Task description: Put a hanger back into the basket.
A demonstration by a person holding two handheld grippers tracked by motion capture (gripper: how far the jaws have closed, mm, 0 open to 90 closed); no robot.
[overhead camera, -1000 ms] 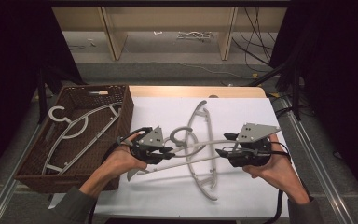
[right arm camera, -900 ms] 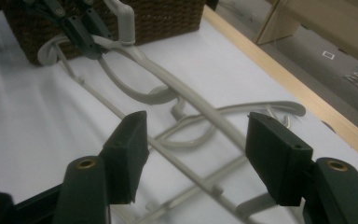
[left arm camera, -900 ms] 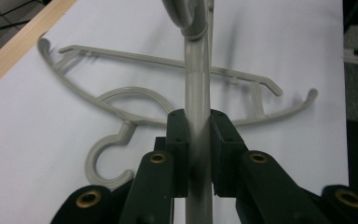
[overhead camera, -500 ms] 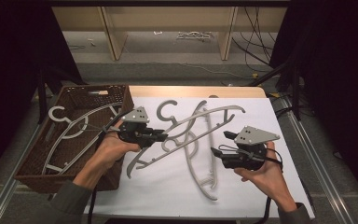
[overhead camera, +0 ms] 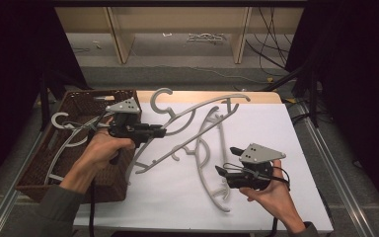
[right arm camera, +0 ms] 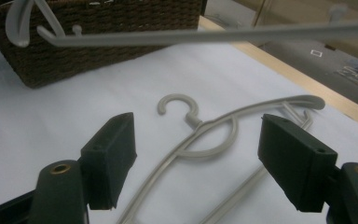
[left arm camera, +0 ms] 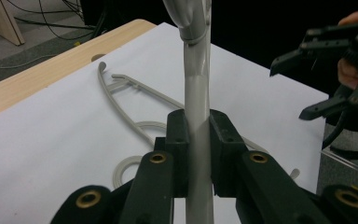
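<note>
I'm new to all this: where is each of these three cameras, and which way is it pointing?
High view: above the person's side, looking forward and down on the table; both forearms, the left gripper and right gripper show.
Left gripper view: rides the left gripper, looking along jaws shut on the lifted hanger; the other hand's gripper shows farther off.
Right gripper view: rides the right gripper, looking between its open jaws at the lying hanger and the wicker basket.
Shared: the lying hanger shows in both gripper views.

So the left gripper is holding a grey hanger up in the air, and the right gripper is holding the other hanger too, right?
Not quite. The left gripper does hold a grey hanger up, but the right gripper holds nothing: the right gripper view shows its jaws open above the other hanger on the table.
</note>
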